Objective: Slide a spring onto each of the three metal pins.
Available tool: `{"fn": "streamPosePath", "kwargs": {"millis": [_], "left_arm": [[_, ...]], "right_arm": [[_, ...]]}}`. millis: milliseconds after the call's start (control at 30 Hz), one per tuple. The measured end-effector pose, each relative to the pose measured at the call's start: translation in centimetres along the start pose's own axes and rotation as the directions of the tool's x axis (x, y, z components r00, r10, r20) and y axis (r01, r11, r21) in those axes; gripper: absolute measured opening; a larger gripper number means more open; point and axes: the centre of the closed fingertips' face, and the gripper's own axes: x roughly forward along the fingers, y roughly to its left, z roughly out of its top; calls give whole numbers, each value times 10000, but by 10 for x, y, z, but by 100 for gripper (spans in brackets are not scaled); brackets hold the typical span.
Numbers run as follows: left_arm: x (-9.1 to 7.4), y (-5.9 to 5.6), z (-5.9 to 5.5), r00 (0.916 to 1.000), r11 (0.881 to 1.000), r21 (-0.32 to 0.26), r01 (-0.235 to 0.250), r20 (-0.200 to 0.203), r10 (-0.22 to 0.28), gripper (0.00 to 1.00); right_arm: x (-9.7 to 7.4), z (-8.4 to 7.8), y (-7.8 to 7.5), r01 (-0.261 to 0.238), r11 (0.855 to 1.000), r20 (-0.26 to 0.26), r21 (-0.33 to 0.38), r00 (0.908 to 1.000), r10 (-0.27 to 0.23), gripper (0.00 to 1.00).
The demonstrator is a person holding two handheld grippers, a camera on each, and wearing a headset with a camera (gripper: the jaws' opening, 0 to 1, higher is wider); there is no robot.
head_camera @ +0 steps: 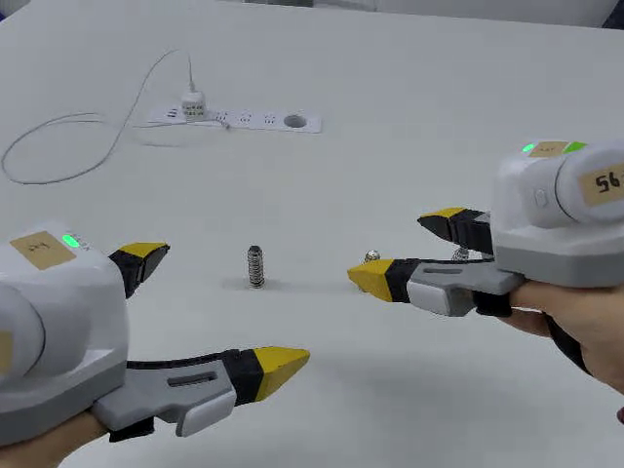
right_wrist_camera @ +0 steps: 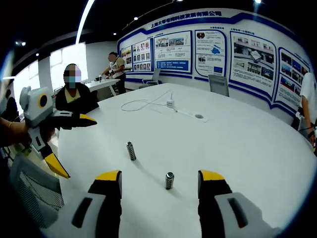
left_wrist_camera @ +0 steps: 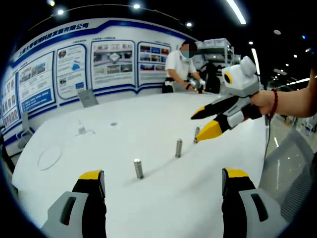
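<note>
White tabletop (head_camera: 409, 88) runs under everything, with a power strip (head_camera: 239, 119) toward its far left edge. All three pins (left_wrist_camera: 179, 148) look already sprung, so the likely mishap is a stray jaw tip clipping one and toppling it, the right gripper (head_camera: 386, 248) being closest. The left gripper (head_camera: 232, 302) hovers over the near left edge, jaws spread wide and empty; the first spring (head_camera: 255, 266) stands well ahead of it, mid-tabletop. The second spring (head_camera: 371, 256) sits just beside the right gripper's lower tip, and the third spring (head_camera: 460, 253) shows partly hidden between its jaws, which are likewise wide and hold nothing.
</note>
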Motion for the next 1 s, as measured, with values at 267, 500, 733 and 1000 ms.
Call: {"fn": "streamPosePath", "kwargs": {"millis": [267, 500, 733, 1000], "left_arm": [[-2, 3, 1, 9999, 9998, -167, -113, -56, 112, 98], [-1, 4, -1, 9994, 9996, -106, -258, -220, 256, 99], [-2, 4, -1, 9987, 9991, -129, -411, -299, 407, 99], [-4, 2, -2, 9988, 9990, -208, -392, -318, 385, 100]], "right_arm": [[-18, -10, -10, 274, 9989, 6, 391, 9996, -274, 69], [-31, -22, -17, 525, 9967, -36, 612, 9986, -524, 73], [-40, -29, -19, 507, 9949, -54, 873, 9987, -504, 79], [-47, -37, -17, 452, 9940, -24, 995, 9990, -452, 82]]}}
